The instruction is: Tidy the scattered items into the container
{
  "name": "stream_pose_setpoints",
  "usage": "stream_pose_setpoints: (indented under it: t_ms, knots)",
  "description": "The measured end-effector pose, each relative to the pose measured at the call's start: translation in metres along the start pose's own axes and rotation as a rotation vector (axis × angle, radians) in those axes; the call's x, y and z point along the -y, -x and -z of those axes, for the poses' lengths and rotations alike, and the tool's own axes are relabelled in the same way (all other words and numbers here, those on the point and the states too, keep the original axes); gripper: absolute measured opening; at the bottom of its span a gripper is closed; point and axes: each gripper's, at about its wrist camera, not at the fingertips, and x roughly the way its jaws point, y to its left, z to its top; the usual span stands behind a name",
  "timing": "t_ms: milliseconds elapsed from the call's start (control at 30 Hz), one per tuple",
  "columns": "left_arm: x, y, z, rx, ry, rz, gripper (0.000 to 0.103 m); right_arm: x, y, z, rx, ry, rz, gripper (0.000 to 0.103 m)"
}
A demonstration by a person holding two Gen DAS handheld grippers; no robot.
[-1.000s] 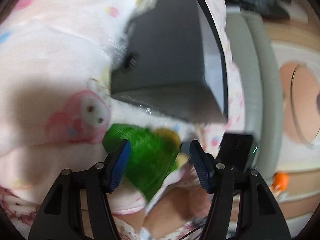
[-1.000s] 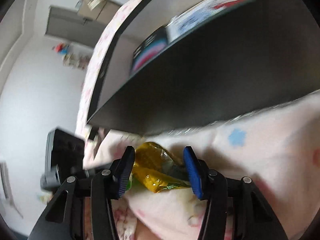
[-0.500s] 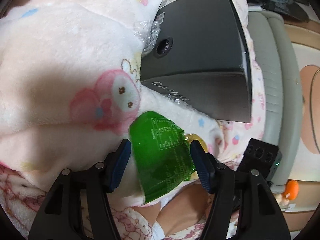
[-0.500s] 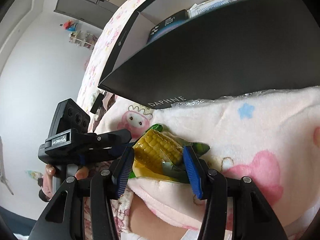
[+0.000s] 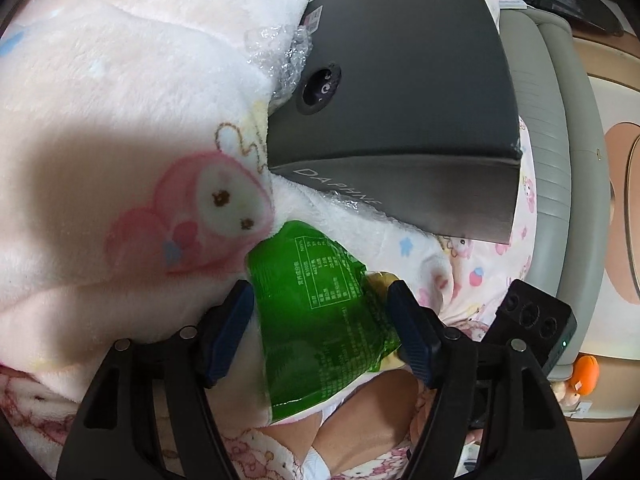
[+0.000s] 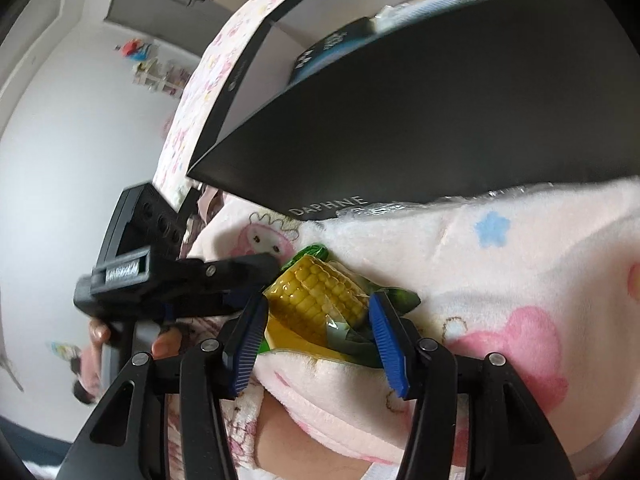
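Corn packet (image 5: pixel 324 320) lies on pink blanket (image 5: pixel 120 100) just before black box (image 5: pixel 400 80). Left tool (image 5: pixel 320 316) just widened, open around packet. Right tool (image 6: pixel 318 330) straddles packet; contact unclear.

A fluffy pale-pink blanket printed with pink cartoon rabbits (image 5: pixel 132 128) is lying spread and rumpled across most of both views. A crumpled piece of clear bubble wrap (image 5: pixel 280 54) is resting on it at the top. A grey-green padded bed frame edge (image 5: pixel 560 160) is running down the right side. Beyond it, a small orange plush toy (image 5: pixel 585 374) is sitting low down. In the right wrist view, a grey cabinet (image 6: pixel 160 12) is standing against the white wall.
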Motion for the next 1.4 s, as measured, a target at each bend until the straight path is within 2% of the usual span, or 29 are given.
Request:
stream_pose_setpoints:
  t_ms: [100,233,333,567,700,800,833,900,967,1033,1100,1133,1200,1267,1400]
  knots:
    - [0.004,-0.004,0.001,-0.011,-0.021,0.033,0.08,-0.005,0.001,0.001,0.003,0.028,0.001,0.05]
    - [0.012,-0.007,0.003,0.0,-0.066,0.035,0.08,-0.018,0.003,0.006,0.013,0.092,0.018,0.05]
    - [0.019,-0.007,0.006,0.026,-0.105,0.044,0.076,-0.018,0.005,0.008,0.023,0.093,0.014,0.05]
    - [0.034,0.005,0.014,0.107,-0.197,0.111,0.072,-0.014,0.018,0.008,0.07,0.061,-0.089,0.05]
    - [0.037,0.004,0.016,0.134,-0.209,0.105,0.07,-0.015,0.022,0.009,0.096,0.063,-0.09,0.049]
    - [0.041,0.006,0.018,0.162,-0.228,0.086,0.069,-0.022,0.025,0.01,0.119,0.109,-0.052,0.049]
    - [0.035,0.019,0.018,0.167,-0.23,0.084,0.069,-0.025,0.027,0.011,0.131,0.131,-0.033,0.047]
    - [0.033,0.022,0.017,0.191,-0.223,0.07,0.059,-0.028,0.028,0.011,0.141,0.147,-0.018,0.046]
    - [0.03,0.024,0.015,0.198,-0.203,0.077,0.058,-0.024,0.029,0.009,0.132,0.125,-0.026,0.046]
    - [0.03,0.02,0.016,0.182,-0.201,0.067,0.058,-0.015,0.028,0.007,0.104,0.076,-0.072,0.046]
    - [0.03,0.015,0.015,0.153,-0.196,0.052,0.059,-0.009,0.021,0.005,0.058,0.032,-0.089,0.049]
    - [0.027,0.012,0.014,0.125,-0.179,0.066,0.059,-0.006,0.014,0.005,0.021,0.011,-0.09,0.057]
    - [0.021,0.005,0.013,0.069,-0.137,0.077,0.065,0.0,0.001,0.004,-0.036,-0.023,-0.087,0.073]
    - [0.019,0.007,0.014,0.08,-0.13,0.074,0.065,-0.002,-0.005,0.003,-0.062,-0.015,-0.075,0.074]
    - [0.028,0.019,0.024,0.103,-0.173,0.134,0.064,-0.013,0.007,0.005,-0.02,0.03,-0.08,0.069]
